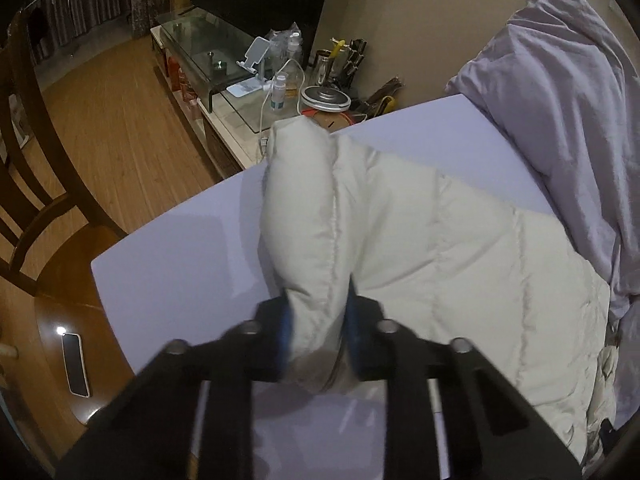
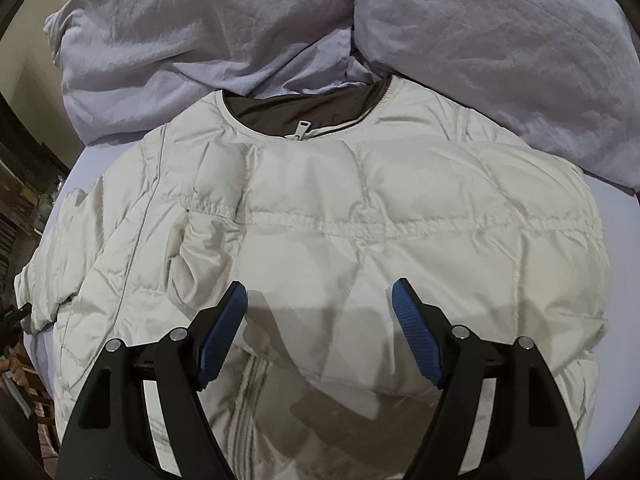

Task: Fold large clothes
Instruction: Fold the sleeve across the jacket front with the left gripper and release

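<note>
A cream quilted puffer jacket (image 2: 360, 216) lies front up on a pale lilac surface (image 1: 172, 248), its dark-lined collar and zip pull (image 2: 302, 126) at the far side. My left gripper (image 1: 318, 320) is shut on the jacket's sleeve (image 1: 304, 208) and holds it lifted, the sleeve running away from the camera. The jacket body (image 1: 480, 264) lies to its right. My right gripper (image 2: 318, 312) is open and empty, hovering just above the jacket's middle, with its blue pads (image 2: 416, 340) wide apart.
A crumpled lilac duvet (image 2: 480, 48) is piled behind the jacket, also in the left wrist view (image 1: 568, 92). A wooden chair (image 1: 52, 200) with a phone (image 1: 75, 364) stands left of the surface. A glass TV stand (image 1: 224, 64) with bottles and clutter stands beyond.
</note>
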### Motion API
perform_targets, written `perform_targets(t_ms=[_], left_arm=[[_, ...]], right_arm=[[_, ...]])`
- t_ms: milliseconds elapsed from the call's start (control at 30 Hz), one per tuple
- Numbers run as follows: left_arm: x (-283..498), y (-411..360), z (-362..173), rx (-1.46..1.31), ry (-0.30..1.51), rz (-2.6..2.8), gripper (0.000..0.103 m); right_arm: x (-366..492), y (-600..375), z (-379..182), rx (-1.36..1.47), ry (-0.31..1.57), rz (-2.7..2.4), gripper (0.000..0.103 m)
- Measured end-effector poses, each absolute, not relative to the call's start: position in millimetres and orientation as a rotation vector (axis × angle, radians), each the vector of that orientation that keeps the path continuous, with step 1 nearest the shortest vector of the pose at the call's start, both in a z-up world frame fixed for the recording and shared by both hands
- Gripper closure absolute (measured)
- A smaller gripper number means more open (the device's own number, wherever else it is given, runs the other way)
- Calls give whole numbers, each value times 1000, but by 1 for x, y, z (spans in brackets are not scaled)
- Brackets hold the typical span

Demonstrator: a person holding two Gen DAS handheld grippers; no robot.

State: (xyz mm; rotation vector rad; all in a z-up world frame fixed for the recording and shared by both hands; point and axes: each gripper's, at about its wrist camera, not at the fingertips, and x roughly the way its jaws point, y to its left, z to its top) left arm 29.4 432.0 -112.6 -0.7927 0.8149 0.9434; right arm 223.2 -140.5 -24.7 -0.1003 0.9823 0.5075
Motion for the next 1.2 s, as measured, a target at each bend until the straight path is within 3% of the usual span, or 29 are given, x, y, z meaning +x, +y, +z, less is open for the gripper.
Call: perform_targets(t_ms=[600,1200], left_arm=[[141,335,28,-664,612,558,91],[273,177,61,-541,649,98,91]], right_arm=[[208,-214,-15,-1,950,445,26],[206,-286,-20,82,950,313,26]])
